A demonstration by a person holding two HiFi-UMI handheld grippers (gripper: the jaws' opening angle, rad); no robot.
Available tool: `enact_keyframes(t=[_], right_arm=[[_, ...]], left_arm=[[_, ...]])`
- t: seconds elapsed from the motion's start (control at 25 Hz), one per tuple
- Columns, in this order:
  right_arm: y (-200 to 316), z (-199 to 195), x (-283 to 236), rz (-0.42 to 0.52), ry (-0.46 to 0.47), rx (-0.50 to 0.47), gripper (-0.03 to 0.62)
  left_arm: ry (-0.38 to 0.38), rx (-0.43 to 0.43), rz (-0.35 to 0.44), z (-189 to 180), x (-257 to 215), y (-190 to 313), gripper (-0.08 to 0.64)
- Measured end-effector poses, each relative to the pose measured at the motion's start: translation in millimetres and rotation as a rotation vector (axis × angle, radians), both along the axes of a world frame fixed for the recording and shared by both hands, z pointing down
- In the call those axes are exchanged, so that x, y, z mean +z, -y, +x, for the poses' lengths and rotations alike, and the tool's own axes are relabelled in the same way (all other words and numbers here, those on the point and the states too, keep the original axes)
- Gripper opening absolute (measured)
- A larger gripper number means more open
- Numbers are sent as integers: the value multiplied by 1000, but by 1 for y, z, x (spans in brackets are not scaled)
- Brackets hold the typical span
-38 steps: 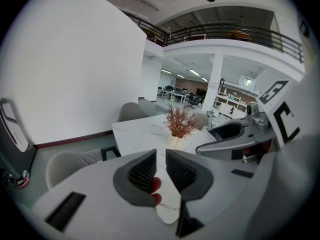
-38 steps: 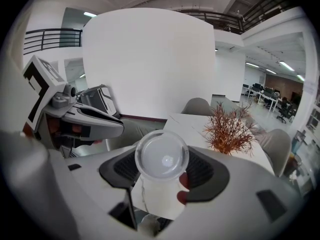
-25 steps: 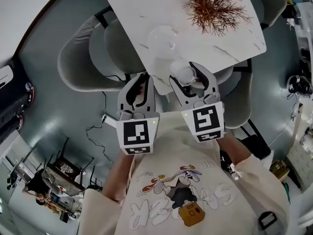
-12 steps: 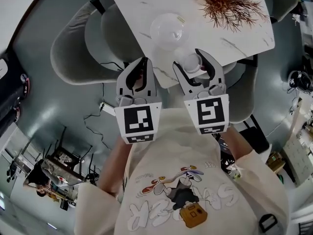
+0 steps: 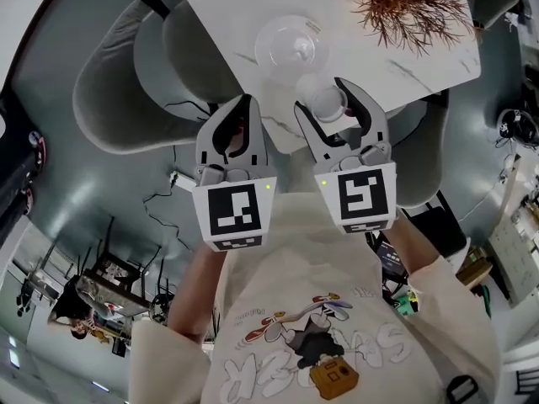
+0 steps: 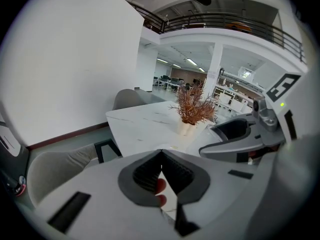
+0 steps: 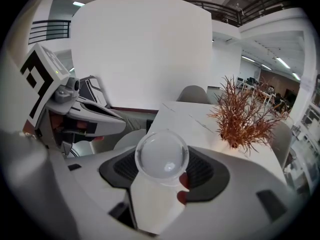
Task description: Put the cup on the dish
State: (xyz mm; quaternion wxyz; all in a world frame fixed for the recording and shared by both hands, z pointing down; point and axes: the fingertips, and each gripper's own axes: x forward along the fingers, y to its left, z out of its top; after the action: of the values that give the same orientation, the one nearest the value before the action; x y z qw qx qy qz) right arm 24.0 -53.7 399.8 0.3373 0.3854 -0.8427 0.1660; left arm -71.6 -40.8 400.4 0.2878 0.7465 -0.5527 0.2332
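Observation:
A clear glass dish (image 5: 289,45) lies on the white marble table (image 5: 396,66), near its front edge. My right gripper (image 5: 327,108) is shut on a small clear glass cup (image 5: 320,98), which hangs just short of the dish over the table's edge. The right gripper view has the cup (image 7: 161,156) mouth-on between the dark pads (image 7: 207,171) of the right gripper (image 7: 162,170). My left gripper (image 5: 245,103) hovers beside it, off the table's edge, shut with nothing in it. In the left gripper view the left gripper (image 6: 161,157) has its jaws meeting at the tips.
A dried red-brown plant (image 5: 404,2) in a pale vase stands at the table's far right, also seen as the plant (image 7: 245,119). Grey chairs (image 5: 126,91) flank the table on the left and right (image 5: 421,171). Cables (image 5: 168,200) trail over the grey floor.
The right gripper has edged slightly toward the dish, still holding the cup. The left gripper stays shut alongside it. The head view has shifted a little.

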Motion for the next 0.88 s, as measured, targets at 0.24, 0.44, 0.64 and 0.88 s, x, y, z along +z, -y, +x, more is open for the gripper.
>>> enact_keyframes(t=[0.24, 0.44, 0.64, 0.88], right_arm=[[5, -3, 10, -14, -12, -14, 270], [12, -7, 19, -16, -28, -30, 270], [15, -7, 29, -27, -33, -21, 270], [21, -7, 39, -36, -43, -18, 270]], left_arm=[[-11, 0, -17, 1, 13, 6, 5], [-10, 33, -29, 4, 28, 9, 5], [-30, 42, -51, 8, 39, 8, 5], [-41, 54, -67, 9, 50, 13, 5]])
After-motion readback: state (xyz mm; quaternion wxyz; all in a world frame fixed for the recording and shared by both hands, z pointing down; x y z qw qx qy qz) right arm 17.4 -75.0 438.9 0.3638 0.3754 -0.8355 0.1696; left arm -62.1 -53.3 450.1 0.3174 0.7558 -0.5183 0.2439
